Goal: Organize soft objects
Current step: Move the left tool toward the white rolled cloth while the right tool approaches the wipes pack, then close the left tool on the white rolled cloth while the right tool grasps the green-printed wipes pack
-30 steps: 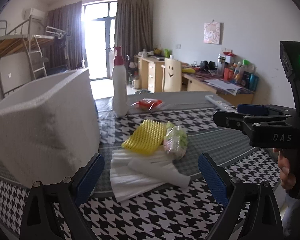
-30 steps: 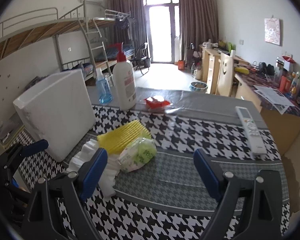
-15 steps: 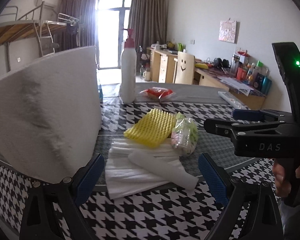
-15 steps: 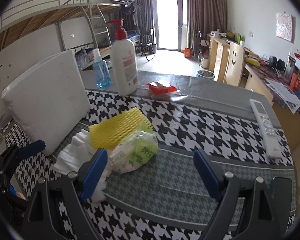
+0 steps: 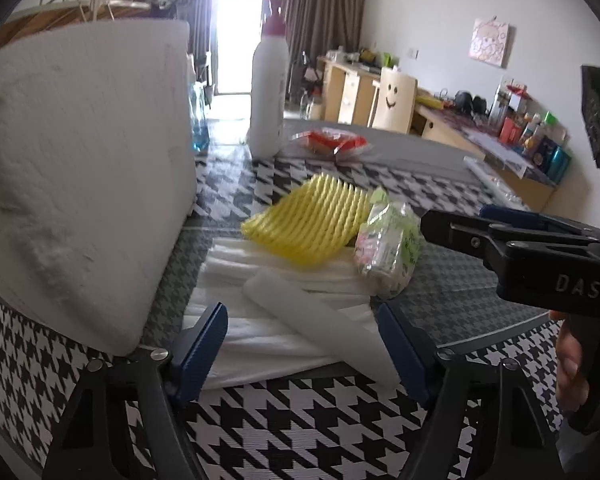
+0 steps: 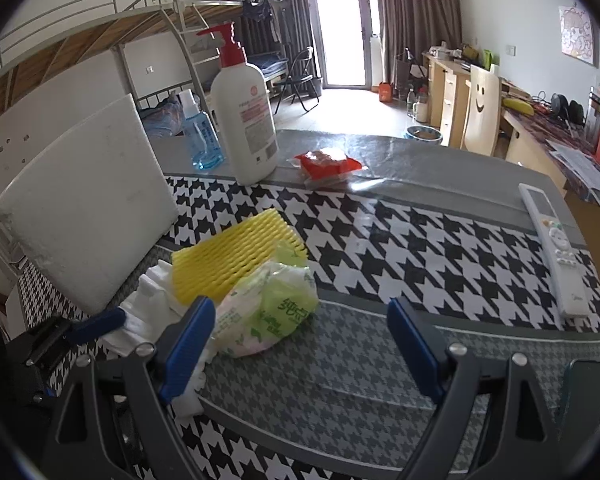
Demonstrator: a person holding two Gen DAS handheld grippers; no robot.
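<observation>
A pile of soft things lies on the houndstooth table: a yellow foam net [image 5: 312,224] [image 6: 232,260], a green-printed plastic tissue pack [image 5: 388,248] [image 6: 268,312], white foam sheets [image 5: 268,312] [image 6: 148,312] and a white foam roll [image 5: 320,320]. A big white foam block [image 5: 80,184] [image 6: 88,208] leans at the left. My left gripper [image 5: 302,344] is open, its fingers on either side of the near end of the white sheets. My right gripper [image 6: 300,344] is open and empty, just right of the pack; it also shows in the left wrist view [image 5: 540,256].
A white pump bottle [image 6: 246,112], a blue bottle [image 6: 202,140] and a red packet [image 6: 326,164] stand at the far side of the table. A white remote [image 6: 554,248] lies at the right. A desk and a chair stand beyond.
Both grippers have moved forward and lower toward the pile. The left one now reaches the white sheets, and the foam block fills more of its view.
</observation>
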